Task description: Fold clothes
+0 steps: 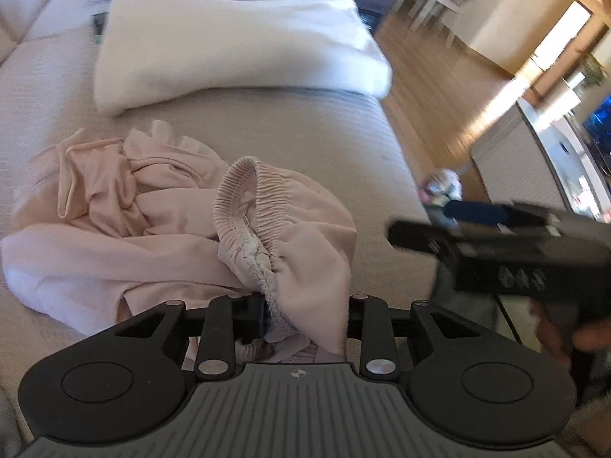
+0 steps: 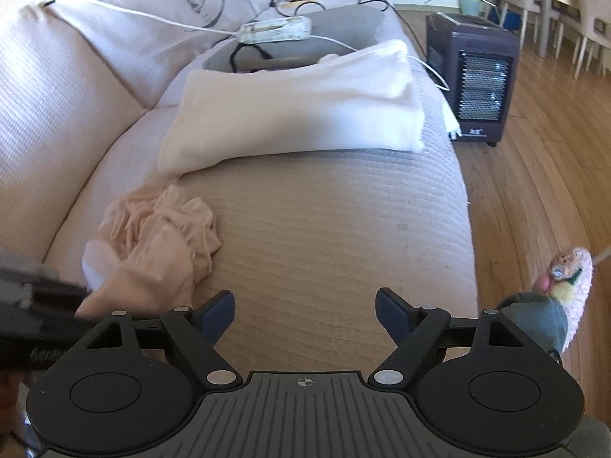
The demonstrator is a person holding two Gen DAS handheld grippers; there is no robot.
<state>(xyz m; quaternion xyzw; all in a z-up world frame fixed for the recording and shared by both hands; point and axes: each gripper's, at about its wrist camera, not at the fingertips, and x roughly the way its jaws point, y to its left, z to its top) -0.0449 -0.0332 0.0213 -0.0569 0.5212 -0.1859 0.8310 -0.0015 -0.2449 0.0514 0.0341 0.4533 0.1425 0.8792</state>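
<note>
Behind, a white pillow (image 2: 290, 110) lies across the ribbed sofa (image 2: 336, 229), seemingly beige.

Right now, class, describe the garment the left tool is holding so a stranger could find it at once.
Start at the long beige sofa. In front of the white pillow on its seat lies a crumpled pale pink garment. Unlike the smooth white pillow, it is wrinkled, pink, and has a gathered elastic waistband, pinched in the left tool.

We see a pale ribbed sofa (image 2: 324, 229), wood floor (image 2: 534, 175) at right, a dark heater (image 2: 471, 80) and far dining chairs (image 2: 588, 26).
</note>
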